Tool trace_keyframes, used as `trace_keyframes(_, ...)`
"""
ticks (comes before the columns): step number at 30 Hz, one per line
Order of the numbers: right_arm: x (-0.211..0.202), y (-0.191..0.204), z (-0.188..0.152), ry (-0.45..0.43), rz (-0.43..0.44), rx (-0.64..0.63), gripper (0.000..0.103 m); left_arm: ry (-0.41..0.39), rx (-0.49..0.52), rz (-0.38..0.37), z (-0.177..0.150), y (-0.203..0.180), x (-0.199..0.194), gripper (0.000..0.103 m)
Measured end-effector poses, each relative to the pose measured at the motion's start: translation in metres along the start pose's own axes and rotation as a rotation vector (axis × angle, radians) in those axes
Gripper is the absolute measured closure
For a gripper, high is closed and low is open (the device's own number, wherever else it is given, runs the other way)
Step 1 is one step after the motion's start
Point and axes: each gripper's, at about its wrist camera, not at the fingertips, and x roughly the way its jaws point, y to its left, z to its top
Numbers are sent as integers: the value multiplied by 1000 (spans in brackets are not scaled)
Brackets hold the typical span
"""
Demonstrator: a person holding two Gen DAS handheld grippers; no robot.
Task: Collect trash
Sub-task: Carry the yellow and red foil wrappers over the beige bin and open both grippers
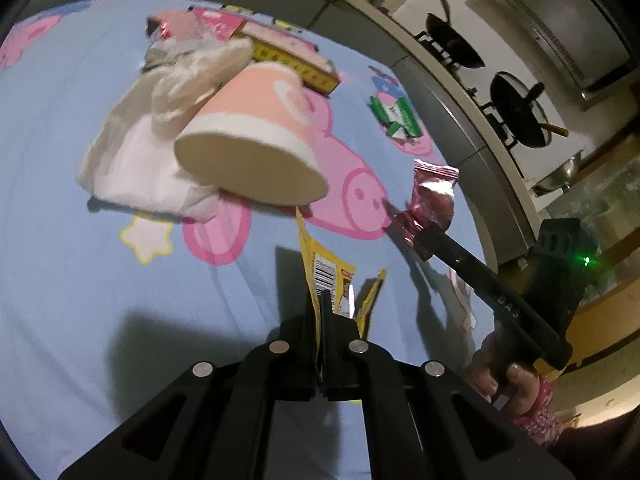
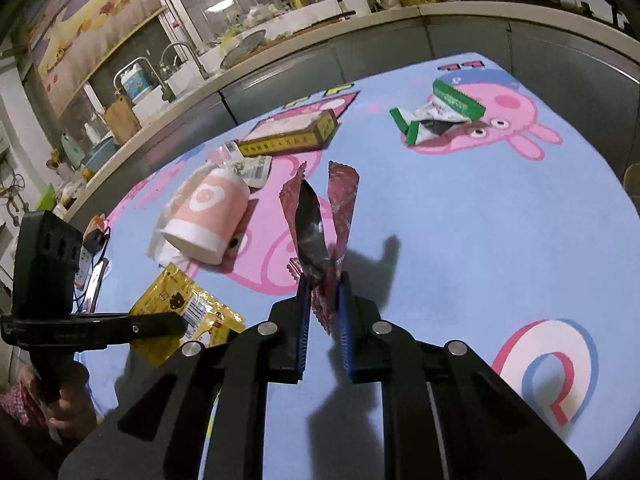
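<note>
Your left gripper (image 1: 320,300) pinches yellow wrapper (image 1: 326,276); right gripper (image 2: 322,292) clamps maroon wrapper (image 2: 320,216). Tipped pink cup (image 2: 202,216), tissue (image 1: 132,160), flat box (image 2: 290,136), green wrapper (image 2: 438,114) litter tablecloth (image 2: 480,220) ahead.

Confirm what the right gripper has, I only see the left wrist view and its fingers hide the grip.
Observer: The right gripper is shut on the dark red wrapper; its blue pads pinch the bottom end.
Operator: Tell me the wrapper's shape.
Observer: It is torn open, two flaps spreading upward.
Operator: Report what lies beyond the pink cup.
Observer: Behind the pink cup, a small clear wrapper lies on the cloth before the yellow box.
Operator: Check my own wrapper's face.
Observer: The yellow wrapper shows a dark bear-like face print.
</note>
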Motion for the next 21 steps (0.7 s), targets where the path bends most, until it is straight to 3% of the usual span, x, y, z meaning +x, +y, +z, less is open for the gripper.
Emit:
trace_keyframes(12,-10,-15,1,-21,-12,51,90,-32,41,-24,17,-15,-12,101)
trace_keyframes(21,-25,-32,4,-60,-27,83,90,-44,137,-29,40,-50,-12,101)
